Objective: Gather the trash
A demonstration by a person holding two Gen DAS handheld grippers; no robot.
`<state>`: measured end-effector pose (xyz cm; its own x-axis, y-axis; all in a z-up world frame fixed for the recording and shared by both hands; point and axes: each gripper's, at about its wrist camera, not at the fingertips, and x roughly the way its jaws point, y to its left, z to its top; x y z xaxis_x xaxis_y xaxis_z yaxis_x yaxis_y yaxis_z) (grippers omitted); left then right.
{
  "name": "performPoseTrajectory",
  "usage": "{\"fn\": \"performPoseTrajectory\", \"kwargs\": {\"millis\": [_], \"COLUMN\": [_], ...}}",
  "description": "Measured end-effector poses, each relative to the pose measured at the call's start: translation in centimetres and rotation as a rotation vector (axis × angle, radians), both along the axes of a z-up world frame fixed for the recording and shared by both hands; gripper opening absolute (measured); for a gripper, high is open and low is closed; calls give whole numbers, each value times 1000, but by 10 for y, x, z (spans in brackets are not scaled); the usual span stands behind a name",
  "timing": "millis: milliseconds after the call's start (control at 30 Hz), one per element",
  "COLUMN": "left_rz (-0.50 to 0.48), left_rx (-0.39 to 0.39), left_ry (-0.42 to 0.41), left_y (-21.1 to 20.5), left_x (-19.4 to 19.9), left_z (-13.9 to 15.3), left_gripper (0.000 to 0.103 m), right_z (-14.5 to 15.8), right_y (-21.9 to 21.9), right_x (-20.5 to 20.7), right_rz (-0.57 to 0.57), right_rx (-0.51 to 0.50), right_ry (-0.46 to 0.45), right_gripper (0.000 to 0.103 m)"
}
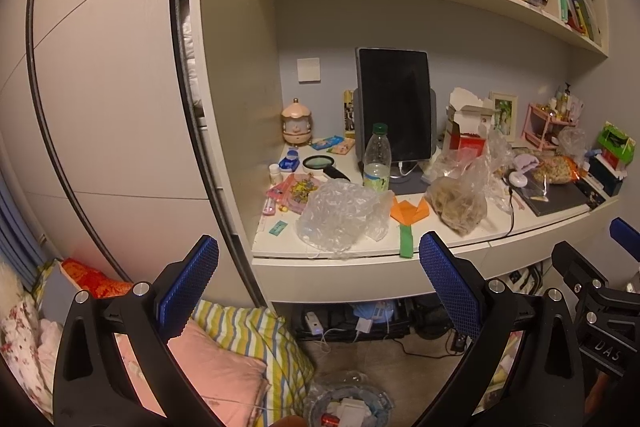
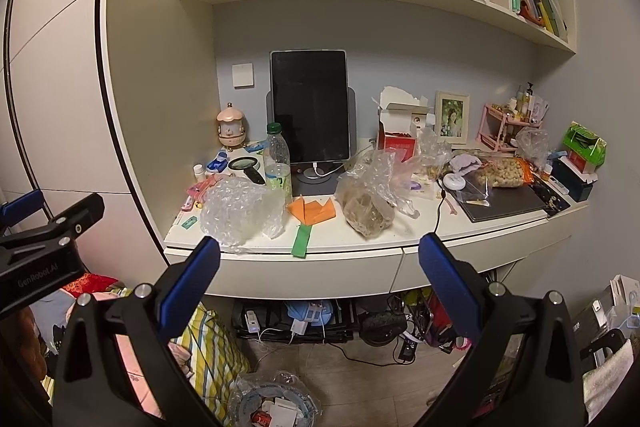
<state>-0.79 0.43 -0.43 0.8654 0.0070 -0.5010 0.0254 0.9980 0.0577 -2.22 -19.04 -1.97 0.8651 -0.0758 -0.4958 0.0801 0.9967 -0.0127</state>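
**Two empty grippers held wide before a cluttered desk**

The left gripper (image 1: 319, 251) is held level, short of the desk (image 1: 360, 251), its blue ribbed pads (image 1: 188, 283) spread wide with nothing between them. In its own view the fingers are seen at seven and five o'clock, and part of the other tool is seen at three o'clock. The right gripper (image 2: 319, 253) is held in the same pose beside it, its jaws likewise parted and empty.

On the white desk front, from the left, small pink packets (image 1: 294, 189) and a round black-rimmed magnifying glass (image 1: 320, 163) are seen. Next, a crumpled sheet of clear bubble wrap (image 1: 340, 213) is found near the desk edge, at about twelve o'clock between the left fingers. Just behind it a clear plastic bottle (image 1: 377, 159) with a green cap is stood upright, nearly empty. A folded orange paper flower (image 1: 410, 209) with a flat green stem is laid beside the wrap, its stem reaching the desk edge. To its right a wrinkled clear plastic bag (image 1: 460, 199) holding a brownish lump is set. Behind these a dark tablet (image 1: 394, 103) is propped upright on a stand.

On the floor, at six o'clock in both views, a round bin (image 2: 276, 403) lined with clear film is seen, with white scraps and a red can inside.
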Motion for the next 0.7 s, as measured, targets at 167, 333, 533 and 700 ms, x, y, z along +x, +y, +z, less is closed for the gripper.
{"fn": "performPoseTrajectory", "kwargs": {"millis": [167,333,533,700], "left_rz": [-6,-10,-10,-16], "left_rx": [5,5,23,29], "left_ry": [4,12,14,34], "left_y": [-2,-1,-4,-10], "left_x": [-4,-4,-6,-2], "left_z": [-3,-4,-8,-14], "left_gripper": [98,98,98,98], "right_z": [-2,-3,-2,-6], "right_y": [-3,-3,-4,-10], "right_x": [-4,-4,-10,-6], "right_rz": [-11,-14,-6,-7], "right_rx": [6,6,6,3], "right_ry": [-3,9,3,23], "right_gripper": [97,97,97,97]}}
